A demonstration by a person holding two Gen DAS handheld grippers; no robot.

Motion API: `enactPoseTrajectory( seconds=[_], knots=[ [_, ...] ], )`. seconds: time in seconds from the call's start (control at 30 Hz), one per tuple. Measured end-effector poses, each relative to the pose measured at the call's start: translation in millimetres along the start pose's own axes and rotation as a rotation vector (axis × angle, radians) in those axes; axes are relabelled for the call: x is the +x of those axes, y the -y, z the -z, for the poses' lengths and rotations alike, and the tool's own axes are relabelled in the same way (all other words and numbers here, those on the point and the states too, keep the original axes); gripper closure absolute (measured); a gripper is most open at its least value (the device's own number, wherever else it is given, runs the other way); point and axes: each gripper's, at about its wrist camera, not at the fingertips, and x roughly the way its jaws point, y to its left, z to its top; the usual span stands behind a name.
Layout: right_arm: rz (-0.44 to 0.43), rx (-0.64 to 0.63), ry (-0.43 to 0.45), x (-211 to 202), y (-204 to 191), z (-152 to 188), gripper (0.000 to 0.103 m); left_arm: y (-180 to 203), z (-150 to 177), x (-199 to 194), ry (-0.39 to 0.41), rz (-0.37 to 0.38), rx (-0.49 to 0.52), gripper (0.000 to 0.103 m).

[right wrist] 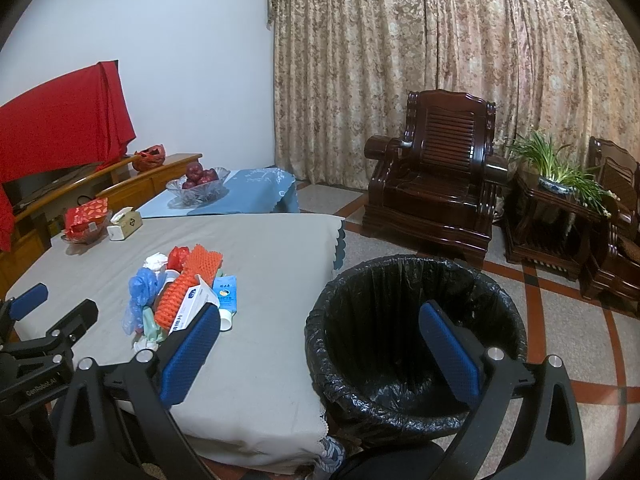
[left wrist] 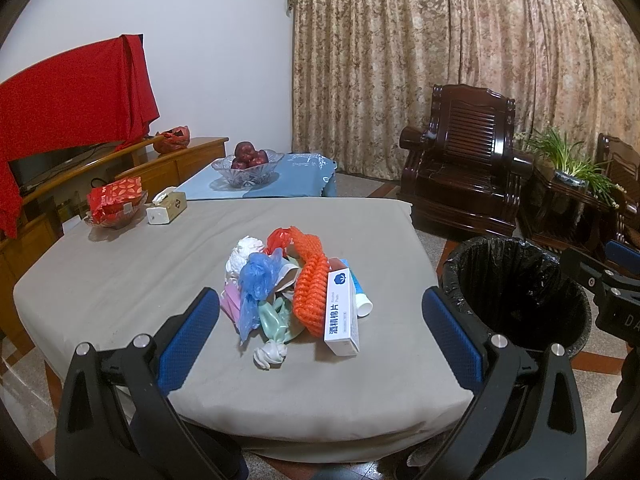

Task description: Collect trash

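Note:
A pile of trash (left wrist: 292,292) lies on the grey-covered table (left wrist: 120,272): orange foam netting (left wrist: 310,280), a blue plastic bag (left wrist: 256,280), a white box (left wrist: 342,316), a tube, crumpled white paper and a pale green wrapper. The pile also shows in the right wrist view (right wrist: 180,292). A black-lined trash bin (left wrist: 516,292) stands on the floor right of the table, also in the right wrist view (right wrist: 408,336). My left gripper (left wrist: 320,340) is open and empty, just short of the pile. My right gripper (right wrist: 320,344) is open and empty, near the bin's rim.
A tissue box (left wrist: 166,210) and a glass dish with red packets (left wrist: 116,204) sit at the table's far left. A fruit bowl (left wrist: 248,164) rests on a blue-covered table behind. Dark wooden armchairs (left wrist: 464,164) and a potted plant (left wrist: 568,160) stand at the right.

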Motion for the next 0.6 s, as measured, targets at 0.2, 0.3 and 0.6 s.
enactPoseTrajectory(
  seconds=[0.2,0.3,0.6],
  knots=[
    [0.000,0.000,-0.003,-3,-3,-4,0.006,-11,0,5,-0.001,0.002,0.000,0.005],
    [0.000,-0.001,-0.004,3,3,4,0.006,-2,0,1,-0.001,0.001,0.000,0.005],
    [0.000,0.000,-0.002,5,5,6,0.006,-14,0,6,-0.002,0.002,-0.004,0.005]
  ],
)
